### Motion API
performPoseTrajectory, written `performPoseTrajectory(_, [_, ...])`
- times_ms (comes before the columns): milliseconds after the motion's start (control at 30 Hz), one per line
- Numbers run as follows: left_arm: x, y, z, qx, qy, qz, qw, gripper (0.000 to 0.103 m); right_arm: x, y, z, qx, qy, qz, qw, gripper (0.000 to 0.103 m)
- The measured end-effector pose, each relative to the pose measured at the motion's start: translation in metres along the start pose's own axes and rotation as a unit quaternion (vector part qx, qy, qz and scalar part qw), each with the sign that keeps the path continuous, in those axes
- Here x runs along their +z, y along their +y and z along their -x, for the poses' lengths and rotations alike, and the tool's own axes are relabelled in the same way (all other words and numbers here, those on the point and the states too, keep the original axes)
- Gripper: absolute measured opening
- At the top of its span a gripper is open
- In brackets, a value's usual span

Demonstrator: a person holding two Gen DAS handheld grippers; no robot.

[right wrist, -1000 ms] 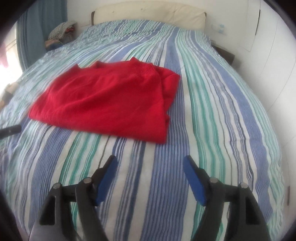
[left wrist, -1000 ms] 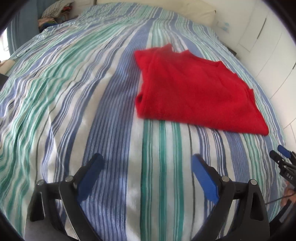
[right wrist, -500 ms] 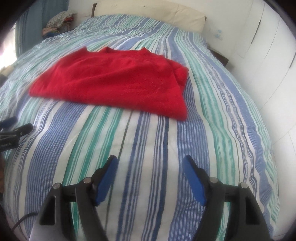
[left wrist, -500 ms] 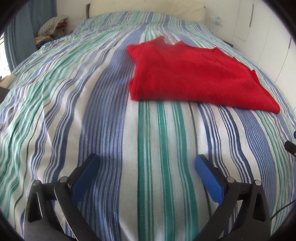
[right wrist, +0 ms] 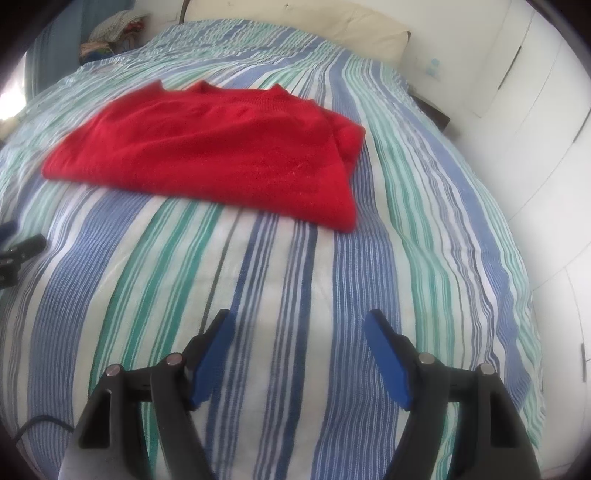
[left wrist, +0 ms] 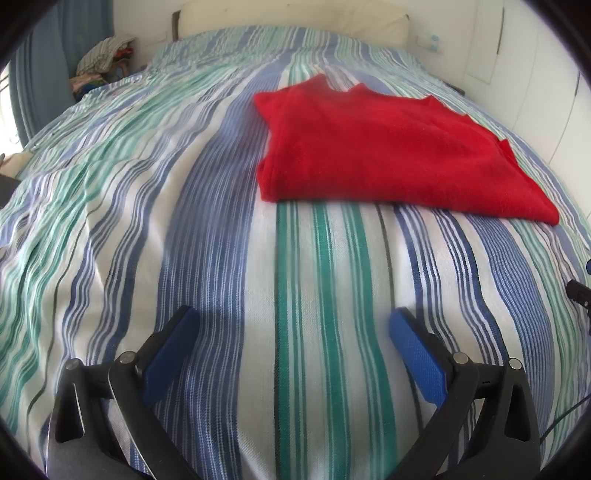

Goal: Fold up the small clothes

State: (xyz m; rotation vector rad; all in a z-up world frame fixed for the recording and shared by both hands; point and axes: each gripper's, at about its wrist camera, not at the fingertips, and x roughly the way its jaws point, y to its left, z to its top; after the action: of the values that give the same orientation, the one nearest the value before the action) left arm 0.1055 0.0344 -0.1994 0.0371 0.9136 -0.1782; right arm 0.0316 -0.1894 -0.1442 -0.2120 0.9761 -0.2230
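A red knitted garment [left wrist: 388, 147] lies folded flat on the striped bedspread [left wrist: 221, 258]; it also shows in the right wrist view [right wrist: 221, 151], with a bunched fold at its right edge. My left gripper [left wrist: 291, 325] is open and empty, low over the bedspread, well short of the garment's near left corner. My right gripper [right wrist: 299, 326] is open and empty, well short of the garment's near right corner. The tip of the right gripper shows at the right edge of the left view [left wrist: 578, 291], and the left gripper's tip at the left edge of the right view [right wrist: 18, 251].
A cream headboard [left wrist: 295, 18] stands at the far end of the bed. A pile of clothes [left wrist: 103, 62] sits at the far left by a blue curtain [left wrist: 40, 74]. White cupboard doors [right wrist: 535, 129] run along the right side. A dark cable [right wrist: 40, 424] lies near the front edge.
Both grippers have pulled back from the garment toward the near end of the bed. The garment now lies farther away in both views. Both stay open.
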Motion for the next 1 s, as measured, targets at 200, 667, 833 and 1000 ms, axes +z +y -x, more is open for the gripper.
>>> performPoseTrajectory(200, [0.0, 0.0, 0.0, 0.001, 0.0, -0.001, 1.0, 0.103, 0.001, -0.003, -0.005, 0.001, 0.002, 0.0, 1.0, 0.072])
performPoseTrajectory(667, [0.0, -0.001, -0.001, 0.001, 0.0, -0.001, 1.0, 0.103, -0.029, -0.033, -0.031, 0.082, -0.043, -0.097, 0.991, 0.096])
performPoseTrajectory(833, [0.0, -0.002, -0.001, 0.002, -0.001, -0.001, 1.0, 0.103, -0.032, -0.036, -0.037, 0.094, -0.056, -0.11, 0.988, 0.1])
performPoseTrajectory(1000, [0.0, -0.002, -0.001, 0.003, -0.001, -0.001, 1.0, 0.103, -0.033, -0.036, -0.038, 0.097, -0.057, -0.11, 0.988, 0.101])
